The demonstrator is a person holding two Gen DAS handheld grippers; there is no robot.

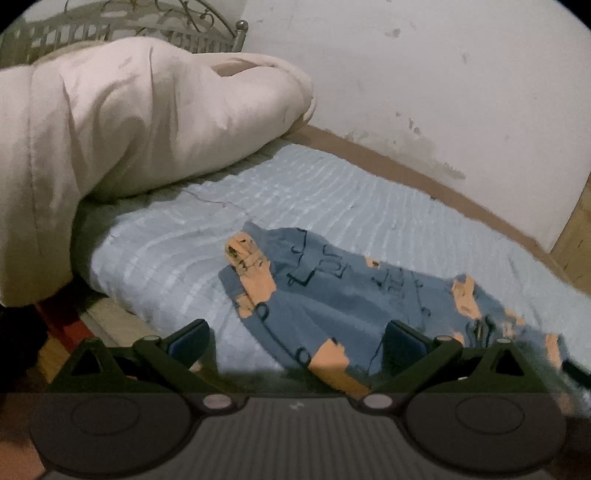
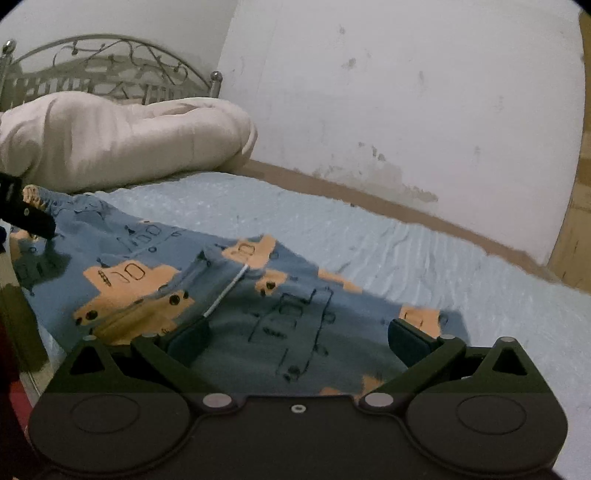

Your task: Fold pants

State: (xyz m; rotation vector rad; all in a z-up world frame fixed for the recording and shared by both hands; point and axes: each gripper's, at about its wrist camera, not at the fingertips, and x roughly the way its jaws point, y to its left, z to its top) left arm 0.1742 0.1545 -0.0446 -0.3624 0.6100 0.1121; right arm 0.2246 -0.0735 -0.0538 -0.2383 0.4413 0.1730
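Both claws, left (image 1: 295, 341) and right (image 2: 299, 341), spread wide over soft blue-orange pants (image 2: 147, 280) on ribbed bedspread (image 2: 369, 229).

In the left wrist view, the near end of the blue and orange pants (image 1: 332, 306) disappears behind the left hand-held gripper (image 1: 295, 343), and their right end smears into motion blur near the frame's lower right. The folded cream duvet (image 1: 129, 122) is cut off by the left edge and hides most of the metal headboard (image 1: 147, 26).

In the right wrist view, the right hand-held gripper (image 2: 299, 341) covers the pants' near edge. The left hand-held gripper enters from the left edge, mostly out of frame, so its jaws cannot be read there. The print's small drawings are too blurred to identify.
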